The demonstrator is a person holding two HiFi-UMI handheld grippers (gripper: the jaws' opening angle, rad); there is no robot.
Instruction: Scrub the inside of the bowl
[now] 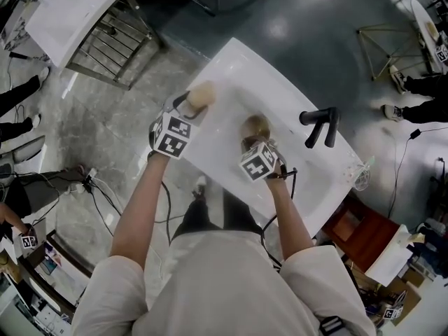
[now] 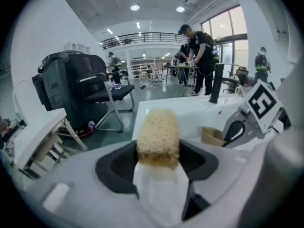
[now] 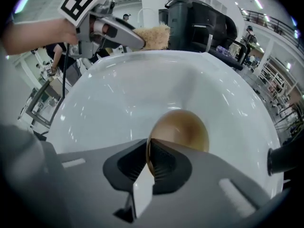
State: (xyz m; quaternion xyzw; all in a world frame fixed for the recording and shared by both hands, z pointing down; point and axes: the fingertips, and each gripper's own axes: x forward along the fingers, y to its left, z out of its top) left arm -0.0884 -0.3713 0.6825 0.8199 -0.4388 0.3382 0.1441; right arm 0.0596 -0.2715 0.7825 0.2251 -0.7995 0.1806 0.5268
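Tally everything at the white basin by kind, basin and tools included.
Hand-held two-jaw tool: 2 (left tool, right tool)
Tan loofah scrubbing sponge: 1, gripped in the left tool
Brown round bowl: 1, rim gripped by the right tool
Black tap: 1
White basin: 1
Total: 6

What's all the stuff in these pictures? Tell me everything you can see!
sink: one, white, in front of the person
faucet: one, black, at the sink's right
bowl: one, brown, in the sink
sponge: one, tan, at the sink's left edge
chair: one, black, on the floor beyond the sink
table: one, white, off to the left
people: several, dark clothes, far back
left gripper: one, grey, shut on the sponge
right gripper: one, grey, shut on the bowl's rim
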